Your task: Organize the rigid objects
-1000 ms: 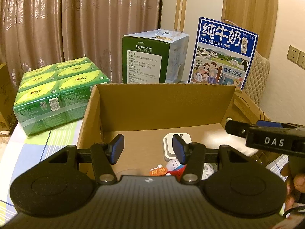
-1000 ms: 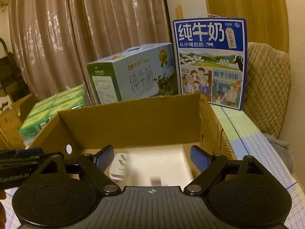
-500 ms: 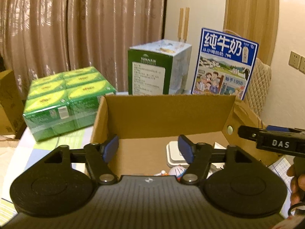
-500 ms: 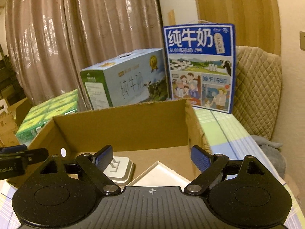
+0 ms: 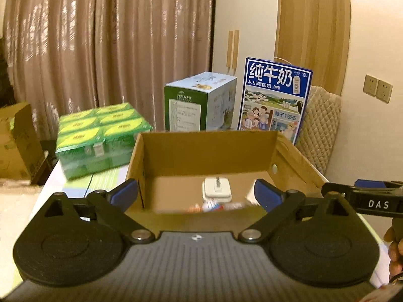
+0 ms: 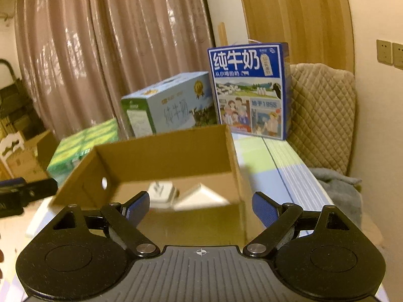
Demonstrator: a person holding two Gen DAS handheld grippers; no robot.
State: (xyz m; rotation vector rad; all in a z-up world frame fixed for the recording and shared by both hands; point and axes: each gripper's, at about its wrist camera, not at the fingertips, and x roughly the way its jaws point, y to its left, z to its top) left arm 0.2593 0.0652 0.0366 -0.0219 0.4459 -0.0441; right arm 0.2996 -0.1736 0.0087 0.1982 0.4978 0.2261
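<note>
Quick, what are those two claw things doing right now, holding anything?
Left gripper: jaws wide open, holding nothing.
Right gripper: jaws wide open, holding nothing.

Counts, quick:

- 1 open cardboard box (image 5: 206,153) on the counter (image 6: 282,161).
- Inside it: 1 white plug adapter (image 5: 216,189), 1 white flat box (image 6: 199,196) to its right, plus approx. 1–2 small red/white items (image 5: 209,205) at the near edge, too blurred to count properly.
- 2 milk cartons at the far side: 1 green/pale-blue (image 5: 199,102), 1 dark blue (image 5: 274,100).
- 1 shrink-wrapped green tissue pack (image 5: 100,136) on the far left; 6 units show on top.
- 2 wall sockets (image 5: 377,91), right wall.
- 2 grippers: left gripper (image 5: 196,196), right gripper (image 6: 200,207), 2 blue-padded fingers each.
</note>
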